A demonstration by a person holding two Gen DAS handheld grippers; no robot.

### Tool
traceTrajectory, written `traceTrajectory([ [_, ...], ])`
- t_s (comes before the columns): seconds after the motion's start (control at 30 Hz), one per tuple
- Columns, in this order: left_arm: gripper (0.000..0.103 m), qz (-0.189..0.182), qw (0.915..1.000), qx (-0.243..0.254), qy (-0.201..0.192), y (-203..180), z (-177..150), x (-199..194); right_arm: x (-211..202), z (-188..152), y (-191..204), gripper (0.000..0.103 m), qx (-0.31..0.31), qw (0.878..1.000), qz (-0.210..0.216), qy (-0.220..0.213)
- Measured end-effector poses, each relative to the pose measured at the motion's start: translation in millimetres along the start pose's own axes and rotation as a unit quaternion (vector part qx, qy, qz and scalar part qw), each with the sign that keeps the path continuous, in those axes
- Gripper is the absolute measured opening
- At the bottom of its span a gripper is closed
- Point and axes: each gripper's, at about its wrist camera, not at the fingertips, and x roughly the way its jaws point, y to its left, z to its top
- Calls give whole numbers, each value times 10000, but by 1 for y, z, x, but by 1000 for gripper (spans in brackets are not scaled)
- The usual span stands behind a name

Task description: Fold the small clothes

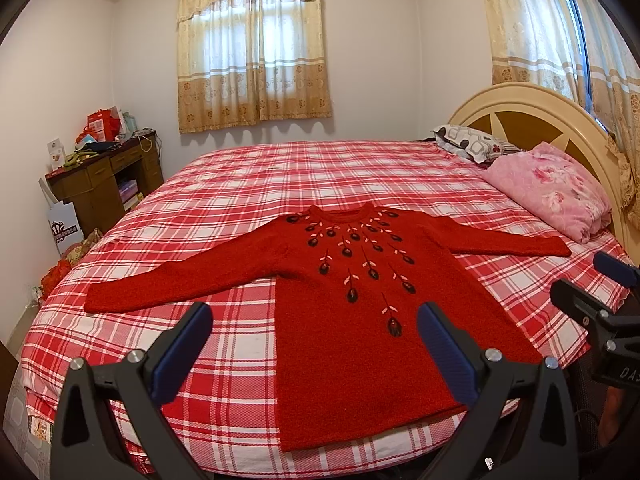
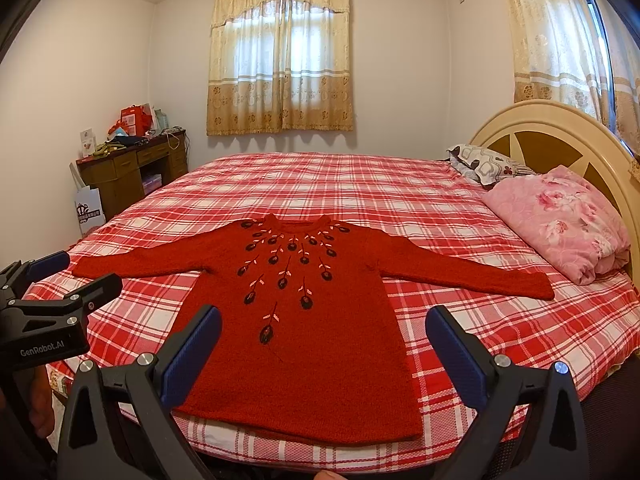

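Note:
A red knit sweater (image 1: 352,320) with dark embroidered flowers lies flat, face up, on the red plaid bed (image 1: 240,200), sleeves spread to both sides, hem toward me. It also shows in the right wrist view (image 2: 304,340). My left gripper (image 1: 314,320) is open and empty, held above the hem's left part. My right gripper (image 2: 322,324) is open and empty, above the hem's right part. The right gripper also shows at the right edge of the left wrist view (image 1: 592,280), and the left gripper shows at the left edge of the right wrist view (image 2: 76,276).
A pink floral quilt (image 1: 552,188) and a patterned pillow (image 1: 468,144) lie by the cream headboard (image 1: 532,108) at the right. A cluttered brown desk (image 1: 104,176) stands at the far left, with bags on the floor. Curtained windows are behind.

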Motion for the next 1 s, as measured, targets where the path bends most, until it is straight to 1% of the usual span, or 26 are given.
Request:
traceTrajectory([
  [0.73,103,6,10000,5,7,2,0,0,6,-6,6,102,-36,10000,53,63],
  [1.0,103,47,10000,21,50,8,0,10,21,-11,0,102,-66,9998,16,205],
])
